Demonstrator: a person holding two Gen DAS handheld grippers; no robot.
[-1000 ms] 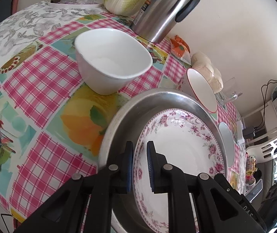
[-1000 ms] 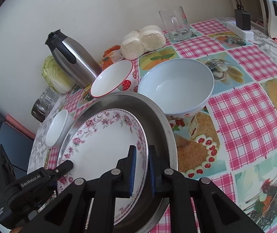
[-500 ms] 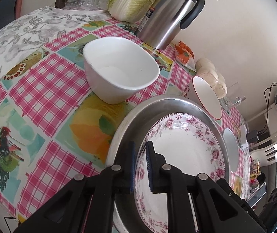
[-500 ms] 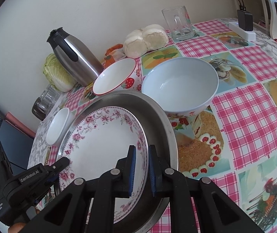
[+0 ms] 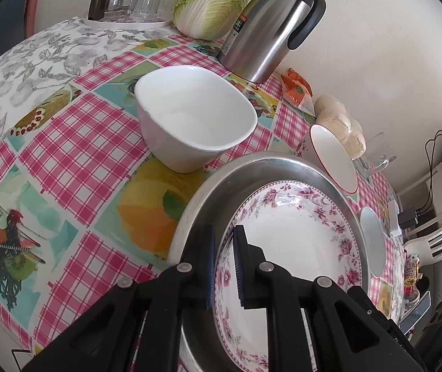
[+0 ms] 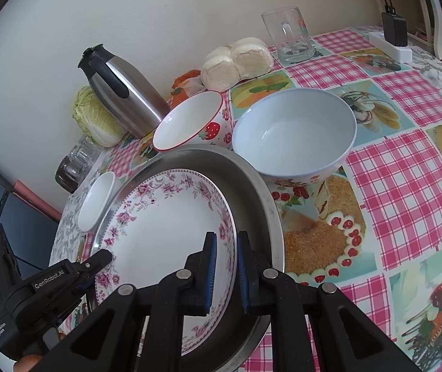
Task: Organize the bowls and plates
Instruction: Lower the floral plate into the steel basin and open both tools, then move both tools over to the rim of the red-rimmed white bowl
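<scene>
My left gripper (image 5: 223,263) and right gripper (image 6: 226,268) each clamp opposite rims of the floral plate (image 6: 162,229) lying in the steel pan (image 6: 252,186).

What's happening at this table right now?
A person holds a gripper in each hand, and both are clamped on the rim of the floral plate: the left gripper on one side, the right gripper on the opposite side. The plate sits inside the metal pan. A white bowl, a strawberry bowl and a blue bowl stand around the pan on the checked tablecloth.
</scene>
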